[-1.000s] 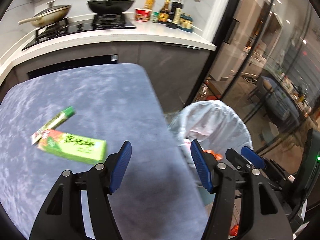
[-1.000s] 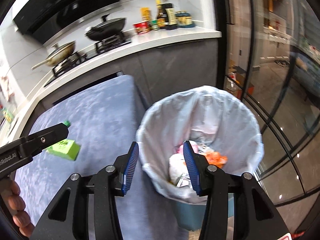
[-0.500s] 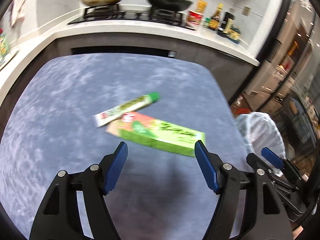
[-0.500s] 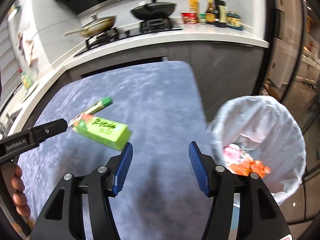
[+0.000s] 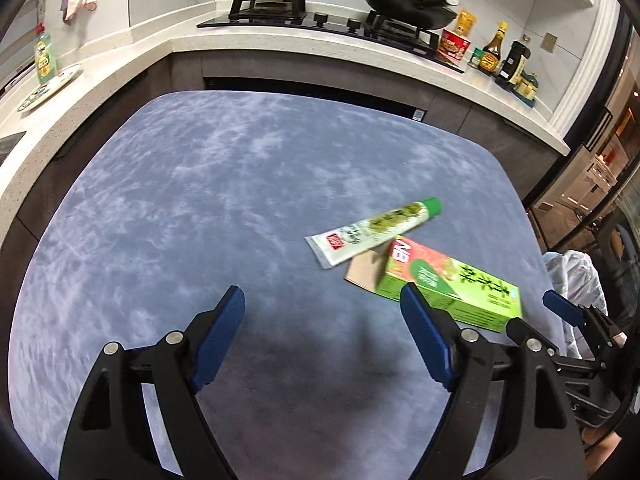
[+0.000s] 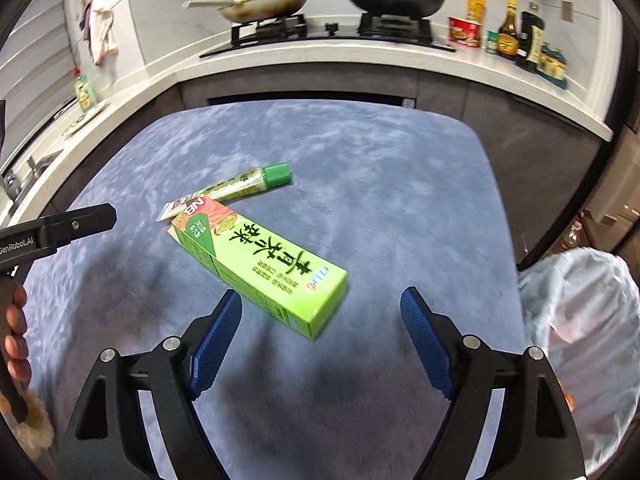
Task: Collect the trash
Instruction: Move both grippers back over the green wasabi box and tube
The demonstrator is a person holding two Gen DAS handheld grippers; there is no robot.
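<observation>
A green carton (image 5: 452,288) (image 6: 260,264) lies on the blue-grey table (image 5: 208,208) (image 6: 380,184), its far flap open. A green-capped tube (image 5: 376,230) (image 6: 248,184) lies just behind it, touching its far end. My left gripper (image 5: 322,332) hovers over bare table to the left of the carton, jaws opening, nothing between them; its right finger (image 5: 426,340) overlaps the carton's near edge. My right gripper (image 6: 320,330) hangs above the carton's near right corner, jaws opening, pads clear of it. The white-lined trash bin (image 6: 576,320) (image 5: 576,280) stands off the table's right edge.
A kitchen counter (image 5: 280,40) runs behind the table, with two pans on a stove (image 6: 332,28) and bottles (image 6: 516,36) at the right. A person's hand (image 6: 16,332) holds the left gripper's handle at the left edge of the right wrist view.
Both grippers have swung left from the bin to over the table, and their jaws have widened. The carton and tube now lie close in front of them.
</observation>
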